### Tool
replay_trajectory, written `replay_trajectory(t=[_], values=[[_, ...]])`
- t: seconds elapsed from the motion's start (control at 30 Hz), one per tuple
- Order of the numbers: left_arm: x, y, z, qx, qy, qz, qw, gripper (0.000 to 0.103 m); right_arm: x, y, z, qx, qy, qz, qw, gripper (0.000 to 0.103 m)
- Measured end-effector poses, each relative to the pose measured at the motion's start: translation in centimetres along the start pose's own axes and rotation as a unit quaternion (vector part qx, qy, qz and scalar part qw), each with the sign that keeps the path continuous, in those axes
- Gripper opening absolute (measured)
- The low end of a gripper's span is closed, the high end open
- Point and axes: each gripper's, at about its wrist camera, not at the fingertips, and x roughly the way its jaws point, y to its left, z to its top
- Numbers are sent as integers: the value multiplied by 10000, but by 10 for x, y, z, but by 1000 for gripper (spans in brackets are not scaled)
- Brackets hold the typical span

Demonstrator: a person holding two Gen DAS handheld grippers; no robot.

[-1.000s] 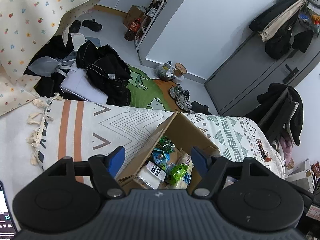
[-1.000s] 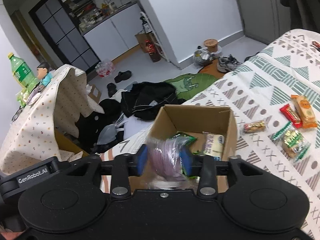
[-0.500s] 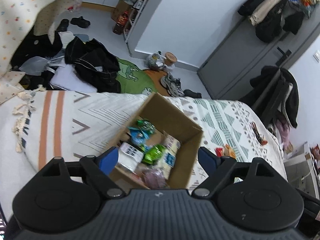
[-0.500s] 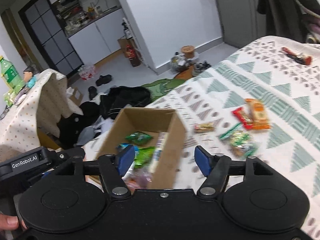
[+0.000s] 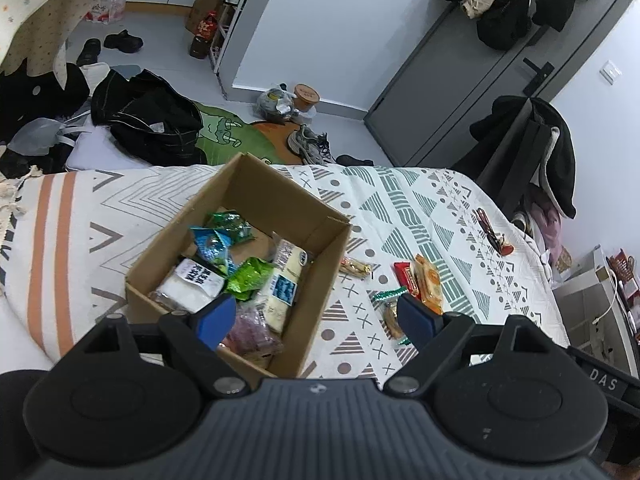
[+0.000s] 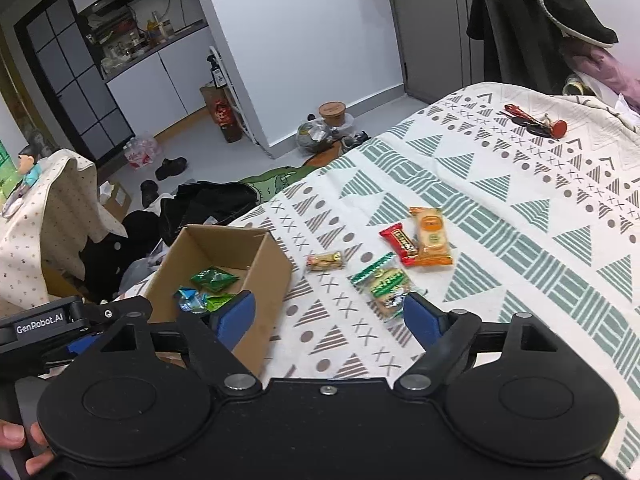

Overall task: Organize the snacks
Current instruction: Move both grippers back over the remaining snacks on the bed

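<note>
A cardboard box sits on the patterned bedspread and holds several snack packets, with a purple packet at its near end. Loose on the cloth to its right lie a small tan candy, a green-striped clear packet, a red bar and an orange packet. My left gripper stands open over the box's near right corner. My right gripper is open and empty, just this side of the green-striped packet.
Keys with a red tag lie far back on the bedspread. Past the bed's edge are black clothes, a green mat, shoes and a jacket-draped chair. A hand grips the left gripper's handle.
My right gripper, shut on the purple packet a second ago, has opened; the packet now lies in the box. Both grippers have swung right, bringing the loose snacks into view.
</note>
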Motion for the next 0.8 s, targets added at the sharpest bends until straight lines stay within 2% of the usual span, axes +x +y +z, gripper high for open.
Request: replay_trajectory(t=[0.17, 0.37, 0.8], values=[[9, -15, -4, 107, 55, -14, 9999, 91, -5, -11, 2, -89, 30, -18, 10000, 86], [23, -35, -9, 244, 148, -47, 9996, 91, -7, -34, 8, -24, 2, -50, 10000, 87], [62, -71, -27, 516, 396, 121, 9978, 92, 22, -83, -5, 331, 74, 8, 9994, 93]])
